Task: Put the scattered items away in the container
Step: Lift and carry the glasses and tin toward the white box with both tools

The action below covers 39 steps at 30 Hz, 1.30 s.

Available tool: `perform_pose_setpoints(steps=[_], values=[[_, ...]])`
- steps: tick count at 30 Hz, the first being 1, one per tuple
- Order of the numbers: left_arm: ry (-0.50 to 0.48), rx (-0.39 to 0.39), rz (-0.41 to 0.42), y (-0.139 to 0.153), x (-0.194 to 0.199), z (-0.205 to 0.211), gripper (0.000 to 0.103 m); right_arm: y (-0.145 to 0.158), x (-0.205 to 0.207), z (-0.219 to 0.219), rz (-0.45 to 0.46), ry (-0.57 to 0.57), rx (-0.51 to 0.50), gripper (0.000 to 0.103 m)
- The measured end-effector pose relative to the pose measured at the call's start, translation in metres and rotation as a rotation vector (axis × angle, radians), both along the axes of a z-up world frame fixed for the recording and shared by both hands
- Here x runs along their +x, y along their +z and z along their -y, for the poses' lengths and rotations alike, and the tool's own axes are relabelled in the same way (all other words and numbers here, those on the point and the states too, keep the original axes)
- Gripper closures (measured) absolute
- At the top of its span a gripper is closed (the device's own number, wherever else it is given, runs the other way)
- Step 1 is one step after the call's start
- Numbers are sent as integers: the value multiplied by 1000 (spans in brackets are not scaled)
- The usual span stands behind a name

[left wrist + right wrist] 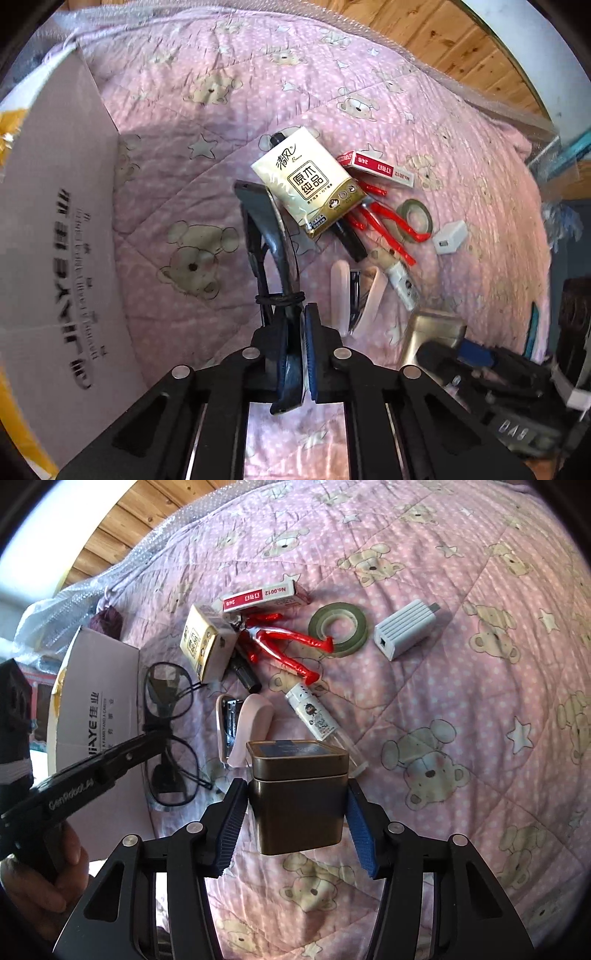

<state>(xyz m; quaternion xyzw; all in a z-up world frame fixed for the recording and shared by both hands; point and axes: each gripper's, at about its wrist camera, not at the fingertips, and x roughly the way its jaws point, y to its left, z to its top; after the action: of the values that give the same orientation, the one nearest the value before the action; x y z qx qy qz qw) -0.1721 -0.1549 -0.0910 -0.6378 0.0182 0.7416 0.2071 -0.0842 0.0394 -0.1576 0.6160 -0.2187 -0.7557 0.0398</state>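
Left gripper: jaws pressed together on a pair of dark-framed glasses, held by the folded temples, lenses up and clear of the pink bear-print quilt. Same glasses seen side-on from the right wrist view, hanging just in front of the cardboard box.

Right gripper: blue pads closed against both sides of a square bronze tin, lid seated, contents hidden. Tin lifted off the quilt, a shadow beneath it.

Box to the left of both tools, flap open, printed lettering on its side; inside not visible from either view, so contents impossible to tell.

Beyond the tin, scattered on the quilt: a pink stapler lying open just behind it, a white tube with a cartoon label beside that. Further out, a yellow tissue pack resting partly on a black marker, red-handled pliers touching both. A red and white staple box at the far edge of the heap, a roll of green tape under one pliers handle, a white charger apart on the right.

Wooden floor past the quilt's edge.
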Motion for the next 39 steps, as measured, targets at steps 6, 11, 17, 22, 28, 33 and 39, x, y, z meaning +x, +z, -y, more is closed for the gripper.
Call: perform_pose_setpoints(steps=[6,11,17,22,28,33,39], values=[[-32,-28,8,-9,8,-4,92,-18,5,4,51,13,5,47],[-72,-72,-8,-19,9,-23,90,-29,9,1,68,10,1,49],[-103,-99,-41,-12,13,-24,93,-21,14,-6,40,-3,-5,50],[-116,-95,-60,0,20,-20,93,-13,15,-5,23,-2,7,50],[-128,-79,-91,15,30,-16,93,3,16,0,-8,18,38,50],[-137,-53,-134,32,37,-15,93,17,22,7,-40,46,70,50],[-134,-29,-185,48,44,-9,93,32,28,14,-69,68,97,50]])
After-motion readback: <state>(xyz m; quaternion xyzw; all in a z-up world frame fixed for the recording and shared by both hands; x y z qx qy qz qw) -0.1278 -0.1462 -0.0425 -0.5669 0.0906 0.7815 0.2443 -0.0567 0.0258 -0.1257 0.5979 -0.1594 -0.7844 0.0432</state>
